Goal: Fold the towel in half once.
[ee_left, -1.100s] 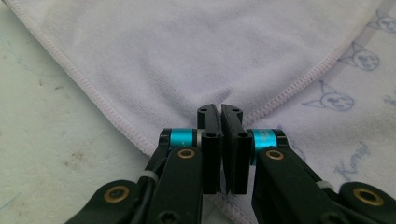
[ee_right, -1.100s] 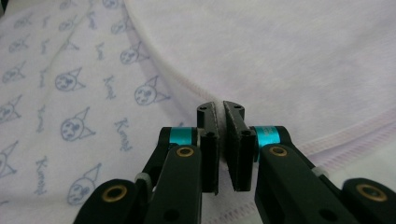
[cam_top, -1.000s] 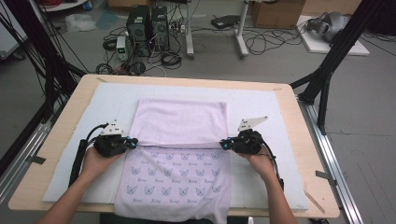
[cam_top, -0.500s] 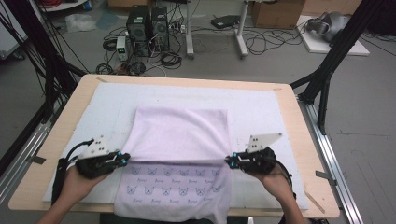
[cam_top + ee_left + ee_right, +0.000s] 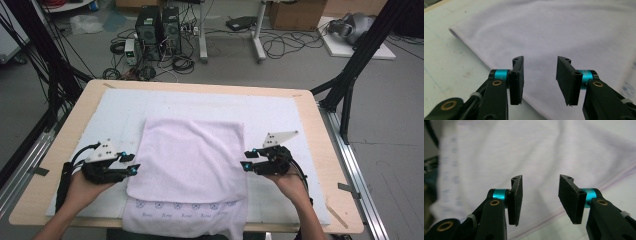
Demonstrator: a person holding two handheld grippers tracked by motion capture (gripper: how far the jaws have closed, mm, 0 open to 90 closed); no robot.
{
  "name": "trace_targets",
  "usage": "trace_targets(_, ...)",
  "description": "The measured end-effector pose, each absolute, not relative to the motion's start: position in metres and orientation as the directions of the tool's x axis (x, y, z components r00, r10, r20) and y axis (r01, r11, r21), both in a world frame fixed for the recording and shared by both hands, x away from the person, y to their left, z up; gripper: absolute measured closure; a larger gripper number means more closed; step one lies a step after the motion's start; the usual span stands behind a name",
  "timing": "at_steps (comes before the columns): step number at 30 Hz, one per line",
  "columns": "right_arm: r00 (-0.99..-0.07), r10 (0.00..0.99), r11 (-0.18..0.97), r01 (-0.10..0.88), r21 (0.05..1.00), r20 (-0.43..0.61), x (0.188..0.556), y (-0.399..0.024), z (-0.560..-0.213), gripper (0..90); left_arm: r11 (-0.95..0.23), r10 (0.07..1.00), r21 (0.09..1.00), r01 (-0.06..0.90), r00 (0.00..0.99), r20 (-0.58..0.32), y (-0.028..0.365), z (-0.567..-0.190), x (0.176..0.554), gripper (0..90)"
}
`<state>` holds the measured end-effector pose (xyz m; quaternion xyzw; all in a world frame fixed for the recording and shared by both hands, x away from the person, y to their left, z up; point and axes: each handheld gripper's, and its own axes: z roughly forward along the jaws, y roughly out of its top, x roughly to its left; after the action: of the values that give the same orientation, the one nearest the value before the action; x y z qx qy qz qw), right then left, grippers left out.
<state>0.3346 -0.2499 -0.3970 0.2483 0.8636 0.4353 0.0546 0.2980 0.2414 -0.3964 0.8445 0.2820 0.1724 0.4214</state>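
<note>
No readable text, label, brand or number in any view. Towel (image 5: 192,160) carries row of small blue printed motifs with tiny lettering under them along near edge; lettering too small and blurred for reading.

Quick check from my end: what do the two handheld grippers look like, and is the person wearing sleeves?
Both the left gripper and right gripper are black, with teal collars, brass rivets, flat black pads, a grey three-cornered plate on top and a black trailing cable. No sleeves: forearms bare.

Left tool (image 5: 131,165) and right tool (image 5: 248,159): black bodies, teal collars, brass screws, grey three-cornered top plates at 12 o'clock, black cables trailing toward 6 o'clock.
</note>
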Motion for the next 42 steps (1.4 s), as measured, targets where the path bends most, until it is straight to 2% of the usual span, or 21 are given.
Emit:
trace_targets(4, -0.862, 0.503, 0.553, 0.375, 0.744, 0.060, 0.363, -0.241, -0.395, 53.3, -0.502, 0.645, 0.781, 0.372, 0.763, 0.050, 0.233, -0.407, 0.336, 60.5)
trace_targets(6, -0.855, 0.515, 0.551, 0.380, 0.743, 0.056, 0.377, -0.239, -0.394, 53.6, -0.483, 0.662, 0.771, 0.415, 0.749, 0.012, 0.233, -0.413, 0.355, 63.0)
trace_targets(10, -0.839, 0.543, 0.546, 0.391, 0.741, 0.042, 0.404, -0.237, -0.393, 52.1, -0.455, 0.703, 0.782, 0.426, 0.710, 0.023, 0.234, -0.419, 0.378, 63.2)
trace_targets(12, -0.824, 0.564, 0.535, 0.412, 0.738, 0.051, 0.417, -0.237, -0.397, 50.1, -0.441, 0.726, 0.774, 0.454, 0.688, 0.009, 0.234, -0.422, 0.389, 60.3)
trace_targets(15, -0.789, 0.612, 0.528, 0.460, 0.714, 0.056, 0.429, -0.237, -0.408, 43.5, -0.405, 0.760, 0.753, 0.519, 0.649, -0.038, 0.235, -0.429, 0.402, 58.2)
trace_targets(20, -0.762, 0.645, 0.530, 0.506, 0.680, 0.064, 0.439, -0.233, -0.427, 38.6, -0.397, 0.799, 0.741, 0.541, 0.601, -0.011, 0.232, -0.440, 0.410, 51.3)
trace_targets(22, -0.746, 0.662, 0.513, 0.522, 0.681, 0.073, 0.442, -0.230, -0.432, 38.3, -0.358, 0.810, 0.743, 0.566, 0.584, -0.055, 0.234, -0.443, 0.413, 51.7)
trace_targets(24, -0.740, 0.669, 0.521, 0.534, 0.666, 0.070, 0.442, -0.227, -0.439, 38.9, -0.349, 0.817, 0.747, 0.566, 0.574, -0.053, 0.232, -0.444, 0.413, 56.1)
trace_targets(28, -0.723, 0.688, 0.487, 0.528, 0.696, 0.067, 0.439, -0.229, -0.442, 52.4, -0.342, 0.811, 0.748, 0.568, 0.580, -0.069, 0.229, -0.444, 0.413, 67.8)
trace_targets(30, -0.729, 0.680, 0.483, 0.527, 0.699, 0.081, 0.438, -0.228, -0.442, 64.0, -0.338, 0.799, 0.750, 0.568, 0.595, -0.091, 0.229, -0.444, 0.413, 78.3)
trace_targets(31, -0.744, 0.661, 0.486, 0.525, 0.698, 0.099, 0.438, -0.227, -0.442, 75.3, -0.334, 0.801, 0.752, 0.568, 0.592, -0.091, 0.228, -0.444, 0.413, 83.1)
trace_targets(32, -0.755, 0.647, 0.492, 0.520, 0.698, 0.106, 0.437, -0.225, -0.442, 79.3, -0.335, 0.799, 0.752, 0.568, 0.594, -0.092, 0.228, -0.444, 0.413, 83.8)
trace_targets(36, -0.763, 0.641, 0.519, 0.506, 0.689, 0.078, 0.437, -0.222, -0.437, 83.5, -0.355, 0.796, 0.752, 0.555, 0.601, -0.068, 0.229, -0.443, 0.413, 85.6)
trace_targets(42, -0.750, 0.660, 0.502, 0.482, 0.718, 0.041, 0.443, -0.225, -0.421, 84.3, -0.392, 0.810, 0.755, 0.525, 0.586, 0.013, 0.227, -0.436, 0.417, 86.1)
